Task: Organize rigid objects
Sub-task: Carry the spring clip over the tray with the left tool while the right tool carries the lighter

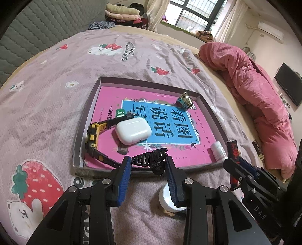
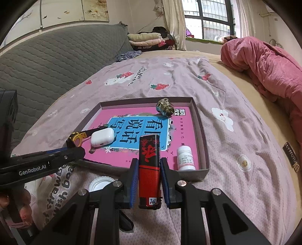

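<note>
A shallow box tray (image 1: 90, 105) (image 2: 204, 148) with a pink book in it lies on the bed. In it are a white earbud case (image 1: 133, 132) (image 2: 102, 139), a yellow-black watch (image 1: 93, 135) (image 2: 76, 139), a small white pill bottle (image 1: 219, 150) (image 2: 186, 158) and a gold bottle (image 1: 186, 100) (image 2: 165, 107). My left gripper (image 1: 148, 162) is open around a black hair claw (image 1: 149, 156) at the tray's near edge. My right gripper (image 2: 148, 164) (image 1: 234, 162) is shut on a red-black lighter (image 2: 149, 164) (image 1: 233, 150), held upright over the near edge.
A white round lid (image 1: 167, 197) (image 2: 100, 183) lies on the strawberry-print bedspread (image 1: 56, 79) just before the tray. A pink quilt (image 1: 254, 90) (image 2: 268, 62) is bunched at the right. A grey headboard (image 2: 47, 56) and folded clothes (image 1: 122, 13) are beyond.
</note>
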Tool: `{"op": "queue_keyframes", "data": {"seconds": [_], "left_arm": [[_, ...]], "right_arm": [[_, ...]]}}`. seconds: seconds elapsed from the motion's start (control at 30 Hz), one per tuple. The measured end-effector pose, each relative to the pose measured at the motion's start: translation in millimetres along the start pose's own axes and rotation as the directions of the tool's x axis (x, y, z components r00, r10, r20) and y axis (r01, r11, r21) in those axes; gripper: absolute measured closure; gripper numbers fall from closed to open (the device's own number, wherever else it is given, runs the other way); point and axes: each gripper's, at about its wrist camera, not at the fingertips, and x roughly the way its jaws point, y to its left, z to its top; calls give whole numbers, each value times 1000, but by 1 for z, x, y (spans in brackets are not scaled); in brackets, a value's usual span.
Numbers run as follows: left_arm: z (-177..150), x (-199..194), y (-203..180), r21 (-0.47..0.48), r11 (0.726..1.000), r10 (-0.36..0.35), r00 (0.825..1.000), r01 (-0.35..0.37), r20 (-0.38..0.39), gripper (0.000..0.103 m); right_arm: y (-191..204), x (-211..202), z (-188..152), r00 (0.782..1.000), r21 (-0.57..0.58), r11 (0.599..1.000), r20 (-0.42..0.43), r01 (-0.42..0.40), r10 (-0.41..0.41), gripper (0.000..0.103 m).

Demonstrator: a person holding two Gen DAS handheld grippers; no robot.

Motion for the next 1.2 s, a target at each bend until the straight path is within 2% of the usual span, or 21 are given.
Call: {"op": "queue_keyframes", "data": {"seconds": [0.6, 1.2], "left_arm": [[9, 25, 0, 8, 1000, 28, 999, -28, -34, 66], [8, 35, 5, -2, 999, 41, 998, -41, -42, 66]], "right_arm": [[0, 15, 18, 1000, 13, 1000, 5, -9, 9, 80], [2, 48, 25, 999, 33, 999, -39, -28, 30, 80]]}}
